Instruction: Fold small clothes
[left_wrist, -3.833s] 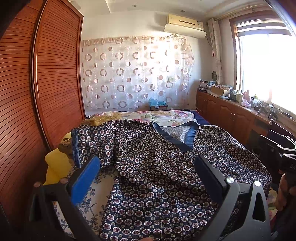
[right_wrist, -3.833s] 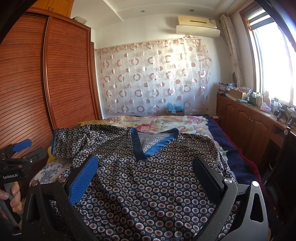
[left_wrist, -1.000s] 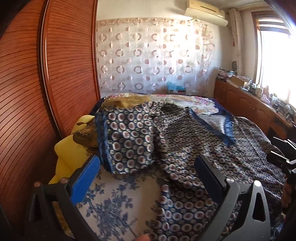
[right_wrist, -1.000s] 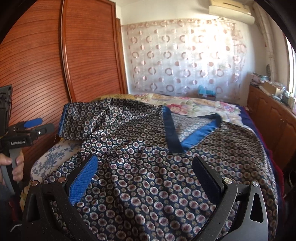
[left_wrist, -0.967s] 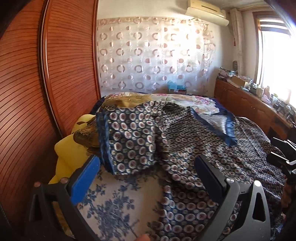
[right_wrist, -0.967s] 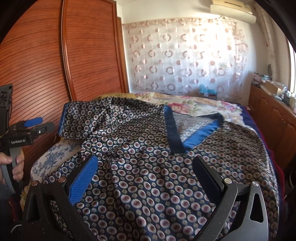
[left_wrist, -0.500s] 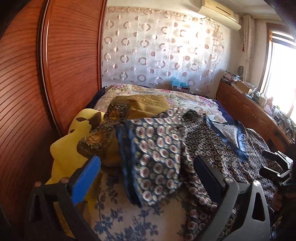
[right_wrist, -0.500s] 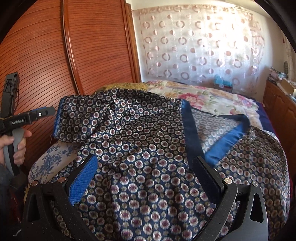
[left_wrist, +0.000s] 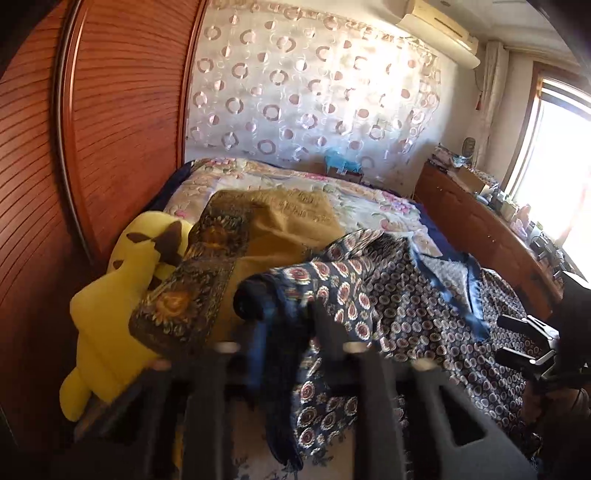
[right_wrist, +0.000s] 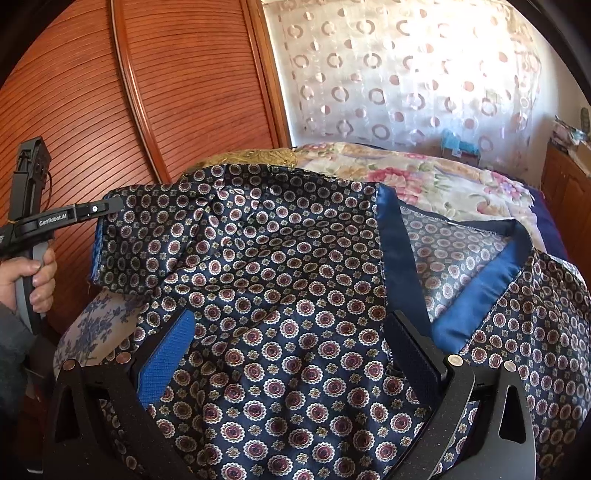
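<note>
Patterned navy garment (right_wrist: 295, 314) spread across bed (right_wrist: 443, 181). Left gripper (left_wrist: 284, 321) fingers closing on sleeve edge at nine o'clock, fabric between them. Right gripper (right_wrist: 291, 350) fingers spread wide above garment's middle, gripping nothing.

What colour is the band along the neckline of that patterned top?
Plain shiny blue band, against the top's navy fabric with small round medallions; clearest in the right wrist view.

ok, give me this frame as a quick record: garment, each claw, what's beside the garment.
garment: navy satin circle-print top with blue neck trim, spread on floral bed cover
left claw: jaws closing on the top's sleeve cuff
right claw: open, over the top's front, holding nothing
beside sleeve: yellow plush toy, mustard patterned cloth
</note>
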